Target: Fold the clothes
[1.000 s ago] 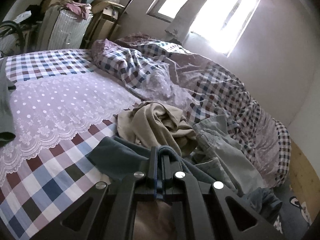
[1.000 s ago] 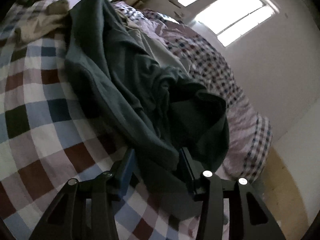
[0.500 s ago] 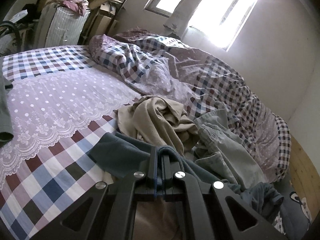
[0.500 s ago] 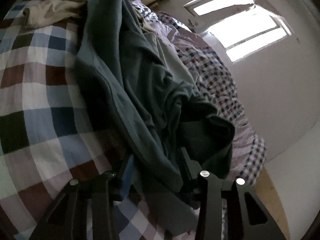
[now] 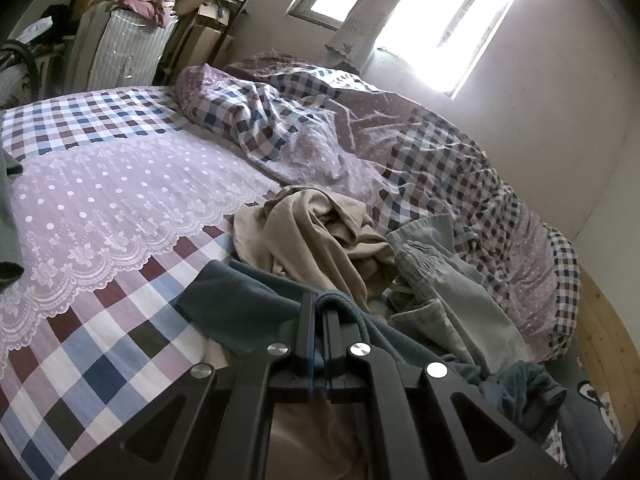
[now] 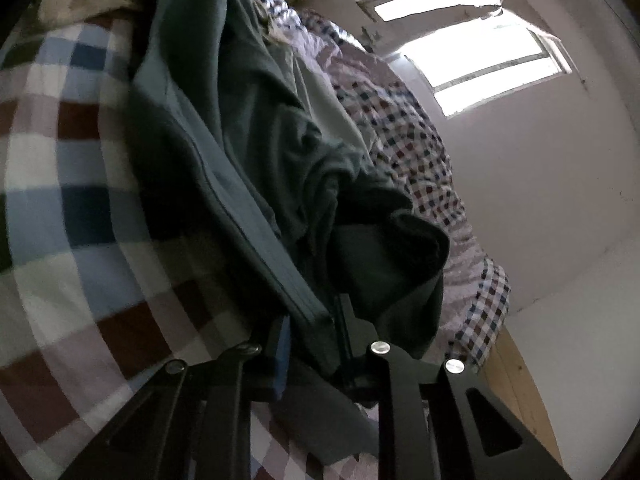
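Observation:
A dark teal garment (image 5: 240, 296) lies crumpled on the checked bedsheet (image 5: 100, 360). My left gripper (image 5: 319, 308) is shut on a rolled edge of it, low in the left wrist view. In the right wrist view the same dark garment (image 6: 240, 120) stretches away across the bed. My right gripper (image 6: 312, 320) is closing, and the garment's ribbed hem (image 6: 298, 286) fills the gap between its fingers, pinched. A beige garment (image 5: 320, 236) and grey-green trousers (image 5: 460, 292) lie heaped just beyond the left gripper.
A rumpled checked duvet (image 5: 360, 136) covers the far side of the bed below a bright window (image 5: 440, 20). A lace-trimmed dotted cloth (image 5: 120, 200) spreads to the left. Boxes and a wrapped bundle (image 5: 120, 48) stand by the far wall. Wooden floor (image 5: 600, 340) shows past the bed's right edge.
The right gripper's fingers have drawn much closer together around the hem, and its view has rolled and tipped upward. The left gripper has kept its grip and its place.

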A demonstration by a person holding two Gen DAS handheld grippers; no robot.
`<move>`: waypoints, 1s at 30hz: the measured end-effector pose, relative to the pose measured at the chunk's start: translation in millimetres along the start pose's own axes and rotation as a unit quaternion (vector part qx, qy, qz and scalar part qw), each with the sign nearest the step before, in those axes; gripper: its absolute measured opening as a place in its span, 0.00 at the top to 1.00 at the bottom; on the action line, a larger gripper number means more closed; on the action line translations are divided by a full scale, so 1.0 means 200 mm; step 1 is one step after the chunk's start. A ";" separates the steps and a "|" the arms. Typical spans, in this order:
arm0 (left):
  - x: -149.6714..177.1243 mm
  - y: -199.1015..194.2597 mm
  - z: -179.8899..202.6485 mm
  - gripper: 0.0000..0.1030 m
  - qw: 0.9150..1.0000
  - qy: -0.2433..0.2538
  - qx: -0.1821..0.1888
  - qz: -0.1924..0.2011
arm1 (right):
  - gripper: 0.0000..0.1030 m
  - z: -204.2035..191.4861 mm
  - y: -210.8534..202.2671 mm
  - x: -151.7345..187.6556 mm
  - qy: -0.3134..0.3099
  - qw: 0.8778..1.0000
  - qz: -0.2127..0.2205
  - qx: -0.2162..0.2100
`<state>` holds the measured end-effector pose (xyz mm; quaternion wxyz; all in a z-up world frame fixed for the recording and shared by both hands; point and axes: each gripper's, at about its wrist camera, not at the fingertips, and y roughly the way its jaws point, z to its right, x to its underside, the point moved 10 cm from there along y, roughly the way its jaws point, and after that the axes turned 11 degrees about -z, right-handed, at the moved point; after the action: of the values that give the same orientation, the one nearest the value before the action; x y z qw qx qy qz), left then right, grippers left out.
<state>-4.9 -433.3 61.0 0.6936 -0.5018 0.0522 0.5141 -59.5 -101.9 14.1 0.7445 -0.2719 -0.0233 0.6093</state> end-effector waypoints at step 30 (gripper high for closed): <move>0.03 0.05 0.00 0.98 1.000 0.008 -0.011 -0.007 | 0.58 0.10 0.11 0.09 0.031 0.999 -0.014 0.003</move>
<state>-10.3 -429.4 51.5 0.6912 -0.5141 0.0481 0.5056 -81.9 -75.0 15.2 0.7539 -0.2882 -0.0023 0.5904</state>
